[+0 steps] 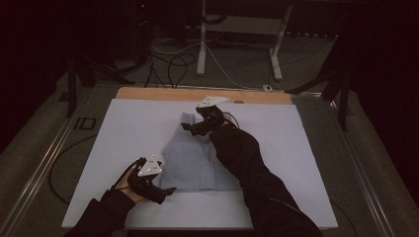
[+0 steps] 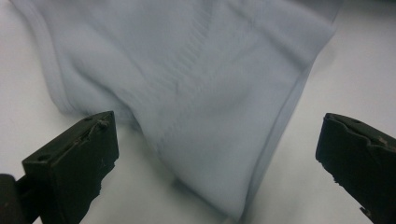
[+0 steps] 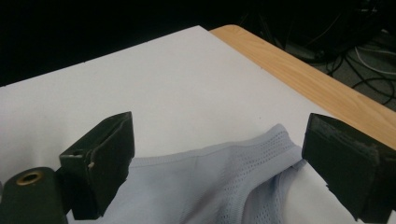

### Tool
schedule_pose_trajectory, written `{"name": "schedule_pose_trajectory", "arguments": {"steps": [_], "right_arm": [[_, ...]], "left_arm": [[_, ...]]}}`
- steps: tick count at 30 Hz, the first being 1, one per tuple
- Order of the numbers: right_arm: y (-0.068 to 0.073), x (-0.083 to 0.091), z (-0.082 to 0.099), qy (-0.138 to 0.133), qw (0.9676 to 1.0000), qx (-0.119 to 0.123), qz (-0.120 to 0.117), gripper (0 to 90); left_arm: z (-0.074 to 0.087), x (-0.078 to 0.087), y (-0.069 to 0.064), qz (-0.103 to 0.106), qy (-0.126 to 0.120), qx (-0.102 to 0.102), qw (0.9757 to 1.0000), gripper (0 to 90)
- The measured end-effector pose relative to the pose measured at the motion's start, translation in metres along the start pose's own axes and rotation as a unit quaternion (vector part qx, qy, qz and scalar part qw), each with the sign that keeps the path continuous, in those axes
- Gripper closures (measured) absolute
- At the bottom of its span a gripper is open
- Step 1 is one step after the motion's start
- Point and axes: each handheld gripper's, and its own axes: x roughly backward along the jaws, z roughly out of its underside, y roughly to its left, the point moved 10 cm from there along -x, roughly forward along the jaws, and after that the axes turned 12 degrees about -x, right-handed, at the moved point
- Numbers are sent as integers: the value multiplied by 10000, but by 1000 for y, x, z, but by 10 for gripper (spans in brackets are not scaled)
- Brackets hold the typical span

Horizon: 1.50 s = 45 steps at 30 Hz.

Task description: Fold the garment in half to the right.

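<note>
A pale blue mesh garment (image 1: 197, 158) lies partly folded on the white board (image 1: 128, 128) in the high view. My left gripper (image 1: 168, 190) is at the garment's near left corner, open, with the cloth's corner (image 2: 210, 140) lying between and beyond the wide-apart jaws. My right gripper (image 1: 190, 126) hovers over the garment's far end, reaching from the right. It is open, and a strap-like edge of the blue mesh (image 3: 233, 172) sits between the jaws without being pinched.
The white board rests on a wooden table whose bare edge (image 1: 197, 94) shows at the back. Behind it on the floor are cables (image 1: 173, 61) and white desk legs (image 1: 201, 44). Dark stands (image 1: 341, 84) flank the table.
</note>
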Motion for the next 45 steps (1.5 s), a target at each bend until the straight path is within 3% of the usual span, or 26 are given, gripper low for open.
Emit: {"name": "schedule_pose_trajectory", "arguments": {"steps": [7,13,16,20,25,32,35,45], "right_arm": [[-1,-6,2,65,10000,-25,11,93],[-2,-9,5,140,9999,-7,-9,93],[-1,-11,4,150,9999,-33,-27,93],[0,-12,3,138,9999,-58,-42,93],[1,-13,3,139,9999,-38,-47,93],[1,-18,2,174,9998,-2,-46,93],[1,-20,1,156,9998,-80,-54,93],[-6,-33,-4,244,9996,-155,15,93]], "left_arm": [[14,-10,-4,95,503,15,9987,8],[17,-12,-5,150,613,53,9980,177],[18,-13,-5,149,703,-44,9974,252],[19,-15,-11,314,784,-104,9964,334],[13,-17,-16,442,706,-155,9964,437],[7,-15,-17,495,652,-122,9966,755],[5,-15,-16,483,586,-67,9971,850],[0,-12,-16,460,524,-69,9975,883]]}}
